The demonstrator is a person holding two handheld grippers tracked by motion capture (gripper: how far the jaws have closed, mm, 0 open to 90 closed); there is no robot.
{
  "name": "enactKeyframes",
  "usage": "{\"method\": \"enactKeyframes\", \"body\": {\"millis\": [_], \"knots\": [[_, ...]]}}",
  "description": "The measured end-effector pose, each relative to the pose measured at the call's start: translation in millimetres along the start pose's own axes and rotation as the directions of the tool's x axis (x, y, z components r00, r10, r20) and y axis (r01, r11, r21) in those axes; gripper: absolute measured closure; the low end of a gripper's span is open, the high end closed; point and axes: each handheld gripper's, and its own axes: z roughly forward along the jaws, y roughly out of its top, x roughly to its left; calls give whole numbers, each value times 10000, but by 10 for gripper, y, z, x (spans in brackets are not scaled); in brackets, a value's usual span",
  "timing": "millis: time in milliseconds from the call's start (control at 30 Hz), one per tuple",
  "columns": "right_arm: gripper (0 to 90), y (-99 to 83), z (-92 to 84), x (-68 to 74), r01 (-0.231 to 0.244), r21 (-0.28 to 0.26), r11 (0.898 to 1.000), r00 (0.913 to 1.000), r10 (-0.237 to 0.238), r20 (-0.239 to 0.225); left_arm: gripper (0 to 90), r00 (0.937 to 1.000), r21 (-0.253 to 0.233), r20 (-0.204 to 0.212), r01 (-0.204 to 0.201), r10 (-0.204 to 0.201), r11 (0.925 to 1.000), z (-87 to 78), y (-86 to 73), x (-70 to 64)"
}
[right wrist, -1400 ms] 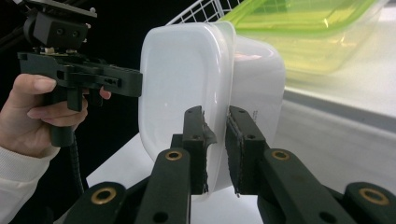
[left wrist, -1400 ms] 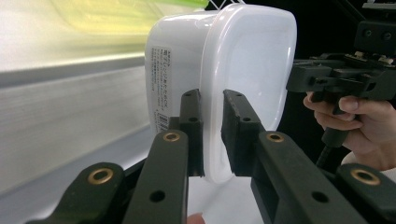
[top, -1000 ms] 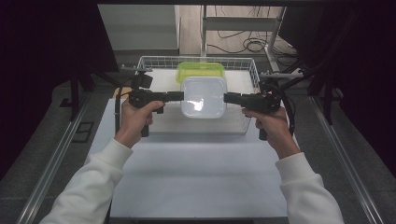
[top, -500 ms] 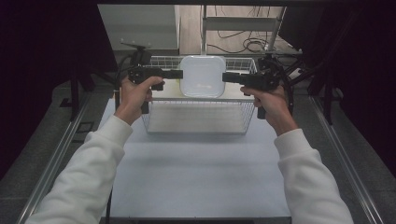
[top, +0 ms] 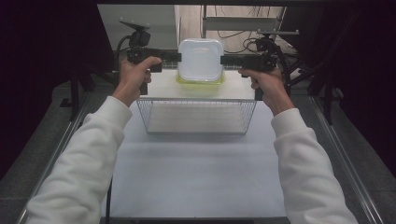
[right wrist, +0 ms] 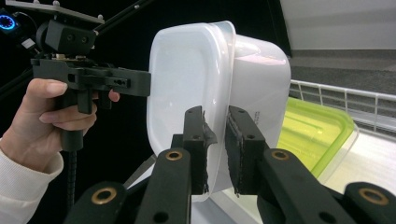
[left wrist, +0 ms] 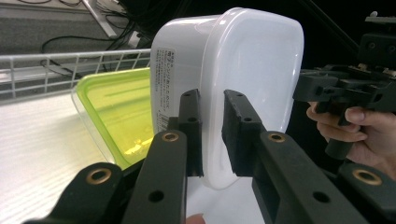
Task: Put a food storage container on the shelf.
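A white plastic container [top: 201,59] hangs in the air over the far part of a wire basket [top: 196,100], tipped with its open side toward the high view. My left gripper [top: 176,57] is shut on its left rim and my right gripper [top: 223,59] on its right rim. In the left gripper view my jaws [left wrist: 212,135] pinch the thin wall of the white container [left wrist: 261,60]. In the right gripper view the right gripper [right wrist: 215,149] clamps the opposite rim of the container [right wrist: 187,70]. A container with a green lid [top: 201,80] lies below it in the basket.
The wire basket stands on a white table top [top: 196,177], its rails [left wrist: 70,60] rising beside the green lid [left wrist: 116,112]. Dark drapes flank both sides. Cables and a metal frame [top: 243,23] lie beyond the table's far edge.
Both grippers have lifted the white container up out of the basket and carried it toward the far side. The green-lidded container stays in the basket.
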Motion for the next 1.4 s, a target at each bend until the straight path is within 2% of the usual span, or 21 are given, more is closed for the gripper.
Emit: {"method": "enactKeyframes", "body": {"millis": [133,333,433,533,567,667,733,800,900,967,1067,1167,1233,1300,1333,1367,1400], "knots": [[779,59,71,-56,-113,35,9999,9999,113,-8,783,9996,35,-57,273,-273,9996,32,47,73],[779,48,186,-207,-776,326,9964,9970,777,-5,783,9964,299,-21,846,-846,9960,138,59,247],[777,42,229,-268,-1025,297,9943,9946,1029,-103,783,9925,252,113,1216,-1219,9923,155,84,315],[775,51,245,-310,-1277,309,9913,9914,1284,-248,785,9910,384,346,1283,-1297,9910,160,101,359],[774,55,245,-326,-1419,342,9893,9894,1429,-260,787,9859,405,499,1575,-1595,9867,169,110,375],[770,67,263,-391,-1935,342,9805,9805,1944,-270,791,9823,445,565,1760,-1784,9834,189,138,393],[764,79,278,-434,-2259,365,9735,9735,2269,-278,792,9784,502,620,1942,-1972,9797,207,163,420],[762,86,294,-473,-2556,362,9661,9657,2569,-367,792,9716,537,688,2231,-2265,9733,228,180,465],[751,84,329,-546,-3232,369,9456,9447,3247,-456,789,9599,595,781,2651,-2692,9624,272,194,528],[743,79,350,-600,-3669,396,9294,9282,3686,-500,785,9545,534,844,2824,-2861,9578,301,201,556],[734,77,373,-656,-4098,362,9115,9094,4113,-617,781,9452,476,959,3089,-3121,9499,331,209,607],[725,77,391,-686,-4335,334,9005,8983,4348,-640,778,9355,386,1163,3314,-3336,9427,359,204,656],[719,79,401,-704,-4486,376,8930,8906,4501,-646,774,9313,403,1229,3406,-3430,9393,373,202,678],[710,76,411,-723,-4607,396,8867,8846,4623,-614,765,9297,492,1211,3444,-3479,9375,394,199,694],[704,75,415,-735,-4675,412,8830,8814,4692,-555,755,9263,474,1315,3499,-3531,9356,406,193,703],[704,76,416,-742,-4767,418,8781,8763,4785,-569,755,9256,480,1345,3506,-3539,9353,409,192,708],[704,76,415,-747,-4790,429,8768,8749,4808,-577,756,9256,486,1346,3505,-3538,9353,411,193,709]]}}
